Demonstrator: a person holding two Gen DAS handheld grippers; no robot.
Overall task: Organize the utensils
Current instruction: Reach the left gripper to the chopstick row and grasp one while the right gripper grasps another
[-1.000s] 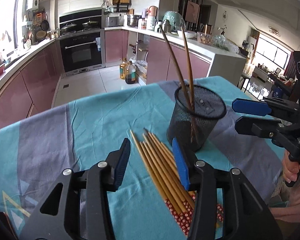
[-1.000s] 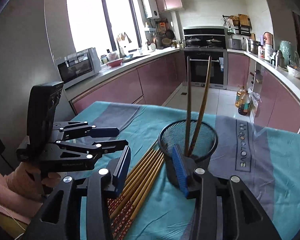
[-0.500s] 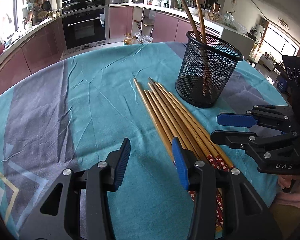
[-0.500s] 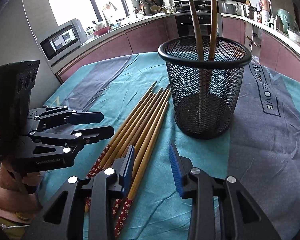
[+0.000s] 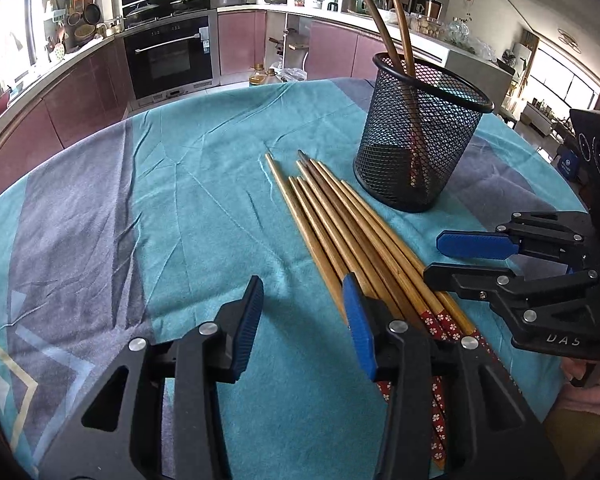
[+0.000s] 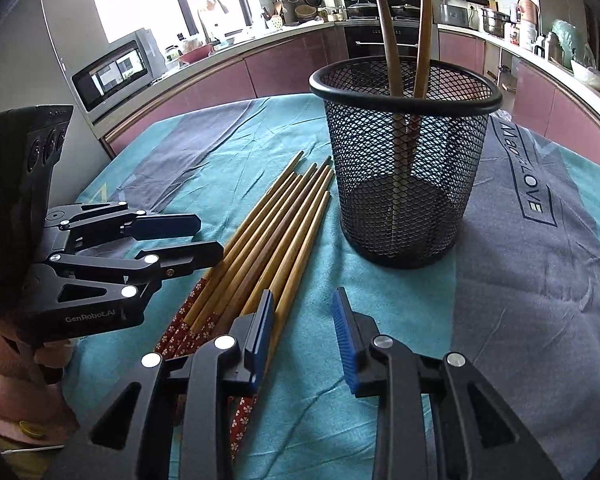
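Observation:
Several bamboo chopsticks (image 5: 340,232) (image 6: 268,240) with red flowered ends lie side by side on the cloth. Beside them stands a black mesh holder (image 5: 420,140) (image 6: 404,160) with two dark chopsticks (image 5: 384,40) (image 6: 384,20) upright in it. My left gripper (image 5: 300,292) (image 6: 210,238) hangs low at the bundle's left edge, its jaws closing slightly over bare cloth. My right gripper (image 6: 302,308) (image 5: 444,258) is low at the bundle's other edge. Its jaws are closing, with the outermost chopstick just inside its left pad and not pinched.
A teal and grey tablecloth (image 5: 160,200) covers the round table. Kitchen counters, an oven (image 5: 168,56) and a microwave (image 6: 112,72) stand behind it. A person's hand (image 6: 40,356) in a pink sleeve holds the left gripper's handle at the table's near edge.
Both grippers have come down from above the holder to just over the chopsticks' patterned ends. The right jaws have narrowed. The chopsticks and the holder have not moved.

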